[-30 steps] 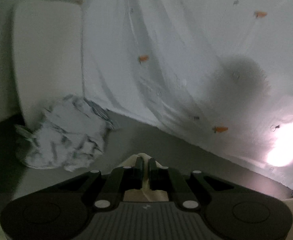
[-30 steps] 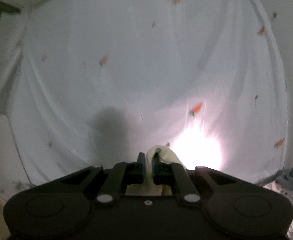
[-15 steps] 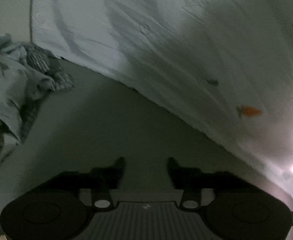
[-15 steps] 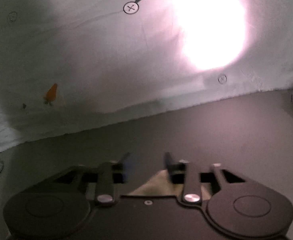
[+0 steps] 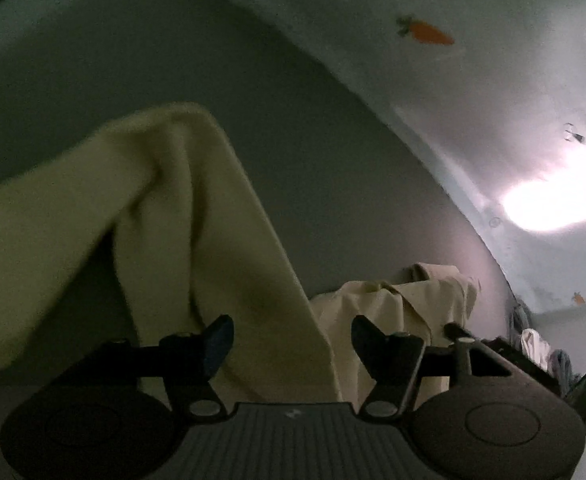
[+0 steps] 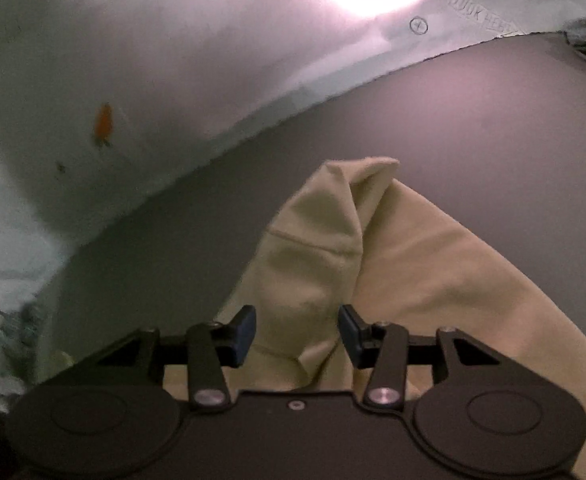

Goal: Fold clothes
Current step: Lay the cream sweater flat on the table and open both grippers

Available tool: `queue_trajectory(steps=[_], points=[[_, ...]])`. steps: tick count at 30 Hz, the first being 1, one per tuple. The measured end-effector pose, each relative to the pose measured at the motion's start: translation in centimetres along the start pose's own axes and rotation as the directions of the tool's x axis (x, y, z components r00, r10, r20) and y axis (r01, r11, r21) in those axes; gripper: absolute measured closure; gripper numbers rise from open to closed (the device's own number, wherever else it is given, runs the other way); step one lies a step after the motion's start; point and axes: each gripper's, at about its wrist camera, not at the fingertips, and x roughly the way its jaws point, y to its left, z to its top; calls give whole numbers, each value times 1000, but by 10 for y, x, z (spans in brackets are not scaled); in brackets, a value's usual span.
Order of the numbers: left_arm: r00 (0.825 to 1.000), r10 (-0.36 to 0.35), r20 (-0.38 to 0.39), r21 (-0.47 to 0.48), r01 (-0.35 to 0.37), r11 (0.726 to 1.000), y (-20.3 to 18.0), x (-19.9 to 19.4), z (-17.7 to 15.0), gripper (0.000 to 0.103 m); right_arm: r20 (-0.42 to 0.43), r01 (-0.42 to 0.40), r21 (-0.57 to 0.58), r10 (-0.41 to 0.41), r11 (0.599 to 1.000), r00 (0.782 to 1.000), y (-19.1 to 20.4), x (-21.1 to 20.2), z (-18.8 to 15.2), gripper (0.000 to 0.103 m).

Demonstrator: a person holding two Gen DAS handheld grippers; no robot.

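A pale yellow garment [image 5: 197, 216] lies crumpled on the dark grey table [image 5: 133, 60]. In the left wrist view a long fold of it runs from the left down between the jaws, with its collar part [image 5: 413, 300] bunched to the right. My left gripper [image 5: 291, 334] is open just above the cloth. In the right wrist view the same garment [image 6: 333, 240] rises in a peak with a seam. My right gripper [image 6: 297, 330] is open, jaws either side of the cloth, not pinching it.
A white sheet with small orange carrot prints [image 5: 425, 34] hangs behind the table, with a bright light spot [image 5: 549, 208] on it; it also shows in the right wrist view [image 6: 105, 120]. Other crumpled clothes lie at the far right [image 5: 537, 344] and lower left [image 6: 9, 332].
Both grippers were shut on the yellow garment a second ago. They opened and dropped it. The garment now lies on the table and both grippers point down at it.
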Motion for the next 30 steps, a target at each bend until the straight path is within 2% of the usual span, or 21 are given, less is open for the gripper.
queue_trajectory(steps=[1,2,3,6,8,10,11,12,13,14,15,16,17,18,20,22,24,26,28,30], points=[[1000,10,10,-28,-10,1000,1,5,3,65,-15,22,2,-22,1000,1000,1,6,2,82],[1000,20,20,-57,-19,998,2,9,5,101,-20,21,18,-20,1000,1000,1,9,6,90],[999,26,28,-86,-24,996,4,13,9,101,-18,3,39,-2,999,1000,1,10,10,96],[995,-13,104,-151,29,988,9,12,29,102,55,-118,70,114,991,992,6,3,29,98],[983,-28,183,-215,68,974,18,5,48,101,107,-170,58,163,984,981,15,-1,48,98],[966,-30,256,-302,109,947,30,-1,68,99,194,-282,97,259,955,946,16,-5,68,97],[964,-13,267,-365,113,924,41,-2,75,92,230,-339,134,304,931,925,13,-5,77,96],[963,2,269,-418,115,901,50,-1,79,89,253,-378,177,329,909,910,10,-5,86,87],[957,15,290,-447,122,886,58,-4,80,83,267,-388,196,331,901,905,7,-8,92,66],[946,36,323,-453,122,883,61,-10,79,72,281,-371,186,313,910,907,6,-13,96,60],[934,64,352,-445,106,889,62,-18,77,63,293,-337,159,281,928,914,4,-20,97,60],[925,93,368,-426,79,901,61,-25,74,47,300,-295,126,246,947,921,2,-27,96,60],[920,116,374,-394,44,918,58,-33,69,37,302,-248,101,208,964,930,-3,-35,92,59],[920,129,369,-353,10,936,54,-39,62,35,291,-190,86,157,978,944,-11,-42,84,57],[932,137,336,-266,-45,963,46,-47,46,29,257,-57,60,40,997,965,-29,-53,64,57],[950,154,272,-173,-109,979,34,-49,23,25,207,102,24,-105,995,973,-50,-60,36,57],[962,180,203,-77,-167,983,18,-42,-8,23,149,233,-12,-229,972,962,-70,-68,6,56],[964,223,146,39,-230,972,0,-36,-44,21,94,330,-40,-325,943,941,-88,-77,-24,54],[953,280,119,142,-295,945,-15,-32,-80,21,65,391,-56,-388,919,919,-100,-89,-48,50],[939,330,96,207,-344,916,-24,-27,-112,19,49,418,-49,-416,907,908,-107,-96,-62,46]])
